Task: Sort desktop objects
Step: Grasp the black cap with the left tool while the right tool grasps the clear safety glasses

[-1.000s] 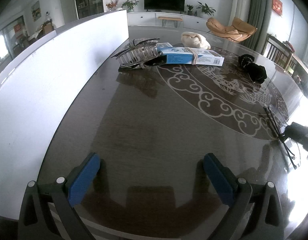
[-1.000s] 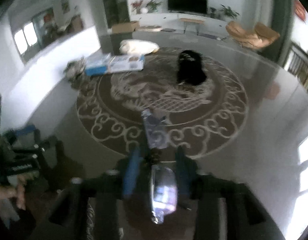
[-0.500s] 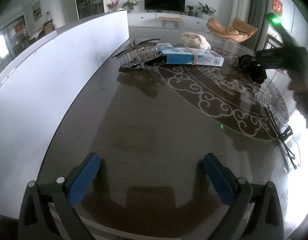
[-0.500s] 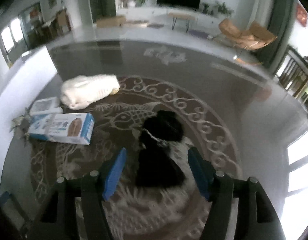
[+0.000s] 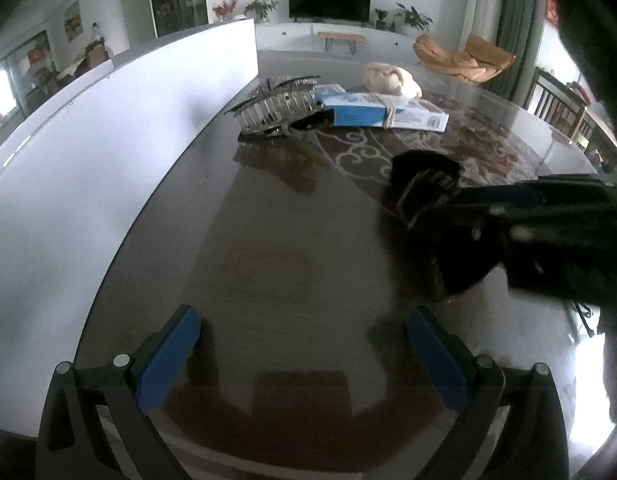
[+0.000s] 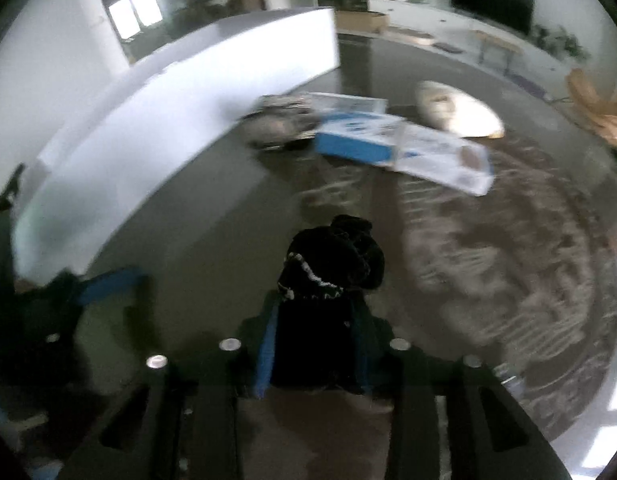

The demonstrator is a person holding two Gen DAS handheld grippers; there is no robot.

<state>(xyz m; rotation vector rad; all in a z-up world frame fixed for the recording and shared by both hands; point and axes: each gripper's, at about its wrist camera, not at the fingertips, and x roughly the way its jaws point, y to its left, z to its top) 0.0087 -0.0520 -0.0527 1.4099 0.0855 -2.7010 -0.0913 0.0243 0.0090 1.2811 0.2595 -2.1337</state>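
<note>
My right gripper (image 6: 314, 344) is shut on a black cloth bundle (image 6: 332, 272) and holds it above the dark round table (image 6: 212, 232). In the left wrist view the bundle (image 5: 424, 188) and the right gripper (image 5: 440, 220) come in from the right, over the table's middle. My left gripper (image 5: 304, 352) is open and empty, low over the table's near edge (image 5: 268, 264). Far across lie a clear ribbed holder (image 5: 276, 108), a blue and white box (image 5: 380, 114) and a cream cloth (image 5: 390, 78).
A long white wall panel (image 5: 108, 152) runs along the table's left side. A thin black cable (image 5: 580, 316) lies at the right edge. The table centre carries a pale scroll pattern (image 6: 508, 248). An orange chair (image 5: 464, 56) stands beyond the table.
My right gripper has closed on the black cloth bundle, lifted it and carried it left toward the left gripper. The left gripper has not moved.
</note>
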